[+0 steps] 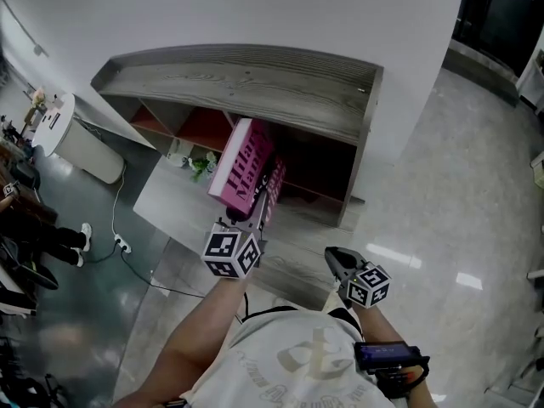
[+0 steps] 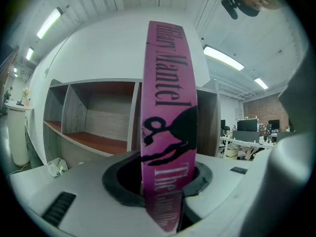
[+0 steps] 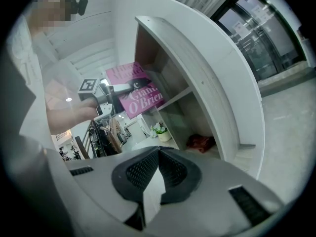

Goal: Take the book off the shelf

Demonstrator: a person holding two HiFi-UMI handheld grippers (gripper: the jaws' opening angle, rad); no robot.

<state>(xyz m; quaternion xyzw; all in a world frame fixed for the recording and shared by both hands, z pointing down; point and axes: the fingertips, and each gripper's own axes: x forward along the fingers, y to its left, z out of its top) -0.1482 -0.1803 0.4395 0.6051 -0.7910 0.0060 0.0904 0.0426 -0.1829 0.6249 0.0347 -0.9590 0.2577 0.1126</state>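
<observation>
A pink book (image 1: pixel 242 170) with black lettering hangs tilted in front of the grey wooden shelf (image 1: pixel 255 79), clear of its compartment. My left gripper (image 1: pixel 257 209) is shut on the book's lower end. In the left gripper view the spine (image 2: pixel 168 117) stands upright between the jaws of this gripper (image 2: pixel 165 189), with the open shelf compartments (image 2: pixel 89 137) behind it. A second pink book (image 3: pixel 141 100) stays on the shelf beside the held one (image 3: pixel 124 74). My right gripper (image 1: pixel 340 263) hangs low at the right, away from the shelf, its pads (image 3: pixel 148 169) together on nothing.
A small potted plant (image 1: pixel 199 165) stands by the shelf's lower left. A red bundle (image 3: pixel 200 142) lies in a bottom compartment. A white round stand (image 1: pixel 72 138) is at the far left, with a cable and socket (image 1: pixel 121 245) on the floor. Glossy tiles (image 1: pixel 442 228) spread to the right.
</observation>
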